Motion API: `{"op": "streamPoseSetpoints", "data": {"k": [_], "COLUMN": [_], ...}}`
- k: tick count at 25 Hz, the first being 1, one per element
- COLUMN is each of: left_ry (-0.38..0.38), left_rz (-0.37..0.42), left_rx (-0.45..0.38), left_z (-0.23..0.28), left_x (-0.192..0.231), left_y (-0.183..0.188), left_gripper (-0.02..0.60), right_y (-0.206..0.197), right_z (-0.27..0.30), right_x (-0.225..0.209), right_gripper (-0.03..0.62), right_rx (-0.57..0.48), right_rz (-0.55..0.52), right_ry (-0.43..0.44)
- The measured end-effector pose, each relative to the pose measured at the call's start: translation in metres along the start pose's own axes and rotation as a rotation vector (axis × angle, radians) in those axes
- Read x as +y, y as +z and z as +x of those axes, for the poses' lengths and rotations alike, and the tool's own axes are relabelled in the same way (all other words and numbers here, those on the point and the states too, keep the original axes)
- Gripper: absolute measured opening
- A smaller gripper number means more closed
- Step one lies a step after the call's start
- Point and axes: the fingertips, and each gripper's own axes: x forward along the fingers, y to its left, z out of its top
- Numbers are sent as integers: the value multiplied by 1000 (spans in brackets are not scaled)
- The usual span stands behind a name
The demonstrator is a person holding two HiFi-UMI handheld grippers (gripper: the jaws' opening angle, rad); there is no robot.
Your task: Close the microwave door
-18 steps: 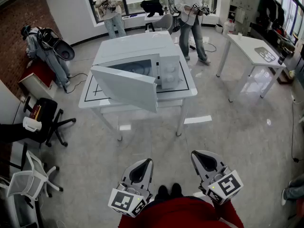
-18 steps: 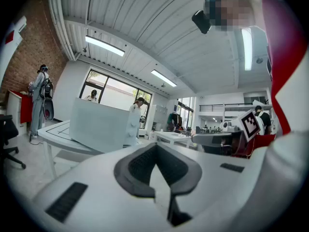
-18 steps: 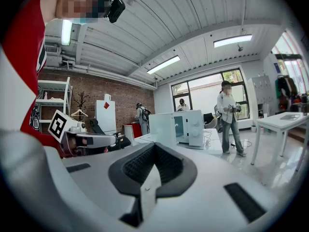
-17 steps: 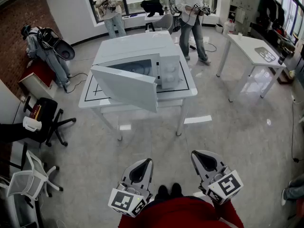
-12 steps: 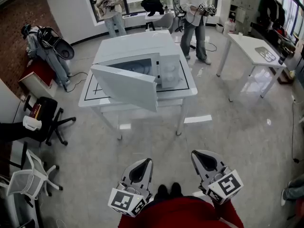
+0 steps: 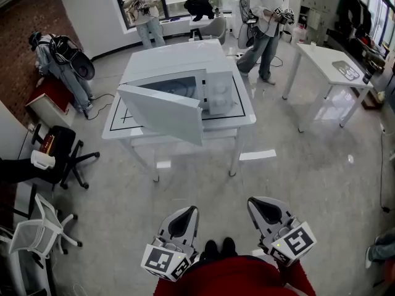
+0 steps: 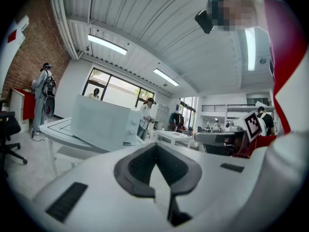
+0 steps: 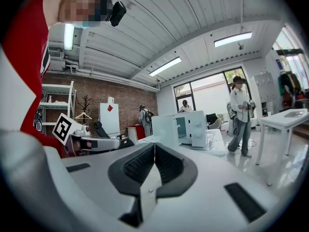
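Ahead, boxy white microwave (image 6: 179, 60) — flat door (image 6: 163, 113) ajar, on table (image 6: 248, 117).

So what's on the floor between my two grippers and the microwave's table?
In the head view, only grey floor with two short white strips near the table separates the shut left gripper and right gripper from the microwave.

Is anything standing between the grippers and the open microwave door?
Nothing visible does. Only floor lies between the left gripper, the right gripper and the open microwave door.
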Motion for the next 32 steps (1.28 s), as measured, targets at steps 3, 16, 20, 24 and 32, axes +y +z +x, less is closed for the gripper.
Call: {"op": "streamPoseSetpoints", "data": {"k": [3, 16, 20, 24, 32], "left_ry": [2, 36, 61, 81, 152], "left_rz": [-16, 43, 69, 88, 119], "left_rx": [5, 42, 34, 21, 4], "left_z": [6, 38, 44, 46, 44], "left_x": [-1, -11, -12, -17, -9], "left_y": [-2, -3, 6, 10, 21], "left_gripper": [11, 11, 12, 12, 12], "right_y": [2, -5, -6, -5, -3], "right_z": [-2, -16, -19, -22, -17], "right_x": [-3, -32, -36, -40, -41], "right_gripper": [15, 15, 15, 15, 15], "right_rx": [-27, -9, 12, 0, -13], "right_rz": [-31, 17, 31, 38, 48], "right_ry": [14, 2, 8, 19, 51]}}
